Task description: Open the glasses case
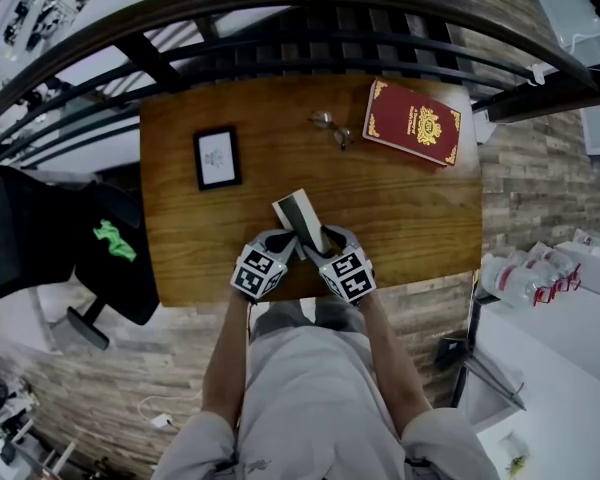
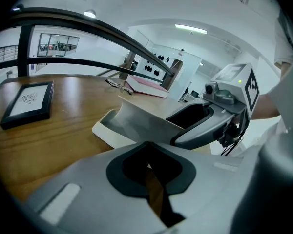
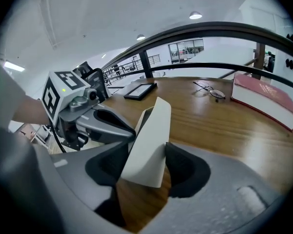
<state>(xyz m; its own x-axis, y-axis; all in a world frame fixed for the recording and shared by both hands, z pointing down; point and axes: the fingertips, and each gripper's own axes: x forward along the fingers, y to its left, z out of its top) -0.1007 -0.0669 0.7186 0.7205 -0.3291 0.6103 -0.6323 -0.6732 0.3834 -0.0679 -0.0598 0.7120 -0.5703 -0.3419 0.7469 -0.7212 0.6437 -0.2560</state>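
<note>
Up close, right gripper (image 3: 146, 167) pinches the white glasses case (image 3: 154, 130) flap; left gripper (image 2: 149, 165) jaws nearly together, empty; red book (image 1: 412, 122) gilt lettering unreadable.

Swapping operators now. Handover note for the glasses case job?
Left gripper: jaws together, nothing between them, tip beside the glasses case.
Right gripper: jaws clamped on the case's flap.
Case sits at the near edge of the table; the glasses lie farther back, outside it.
Done: flap gripped and tilted up, dark inside showing.
Left: fold the flap fully back, probably steadying the base with the left.
</note>
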